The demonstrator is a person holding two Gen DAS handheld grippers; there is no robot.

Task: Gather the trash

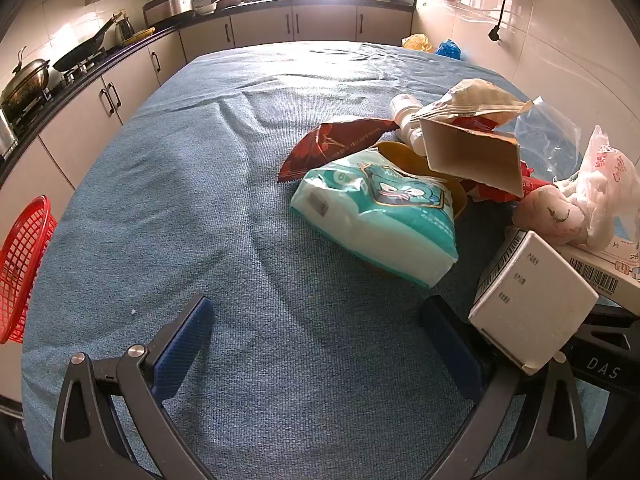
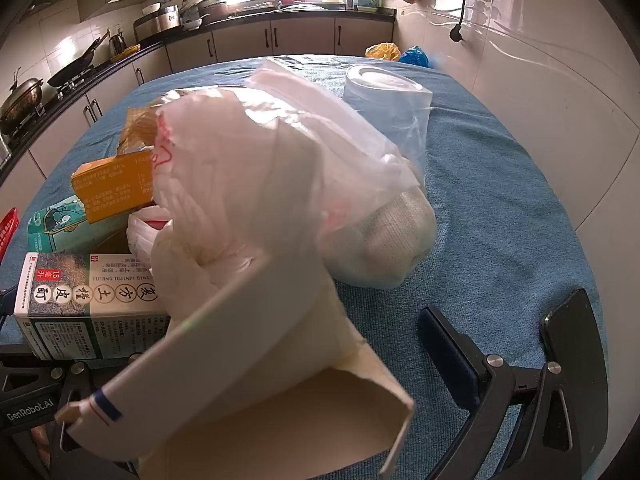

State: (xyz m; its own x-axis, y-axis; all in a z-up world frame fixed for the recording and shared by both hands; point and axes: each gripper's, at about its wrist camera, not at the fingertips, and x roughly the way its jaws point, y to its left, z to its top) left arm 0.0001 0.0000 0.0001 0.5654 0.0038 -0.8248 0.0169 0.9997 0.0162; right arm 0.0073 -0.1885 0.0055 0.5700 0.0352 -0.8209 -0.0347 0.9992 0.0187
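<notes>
While my left tool [image 1: 316, 344] gapes wide and empty, my right tool's [image 2: 280, 380] grip is hidden behind the white carton [image 2: 256, 360]; the trash pile [image 1: 420, 168] heaped on the table [image 1: 180, 200] could topple if nudged.

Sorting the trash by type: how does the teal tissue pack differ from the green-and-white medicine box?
The teal plastic tissue pack is soft and puffy, printed with a cartoon figure; the green-and-white cardboard medicine box is rigid and square-edged, printed with Chinese text. The pack lies farther back, the box nearer the camera. Both lie in the trash pile on the blue tablecloth.
</notes>
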